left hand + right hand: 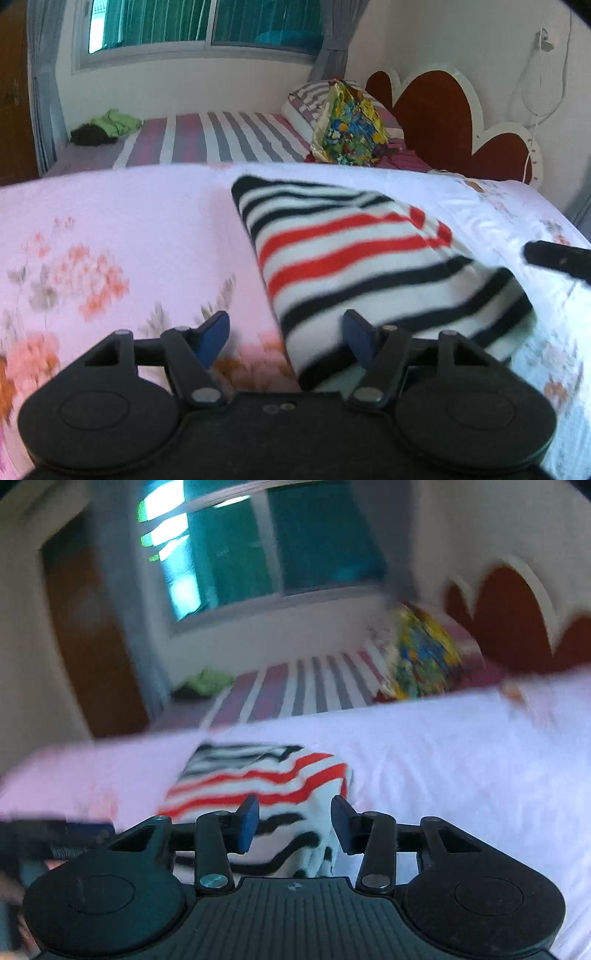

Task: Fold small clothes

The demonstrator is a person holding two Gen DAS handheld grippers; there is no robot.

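Striped knit garment [369,266] lies folded near the middle of the floral bed sheet [110,240].
Both grippers, left gripper [286,339] and right gripper [293,821], have jaws apart and hold nothing; I judge the next good move is pressing the fold flat, edges aligned, without dragging the cloth.

Left gripper [286,338] jaws apart; right gripper [294,821] likewise
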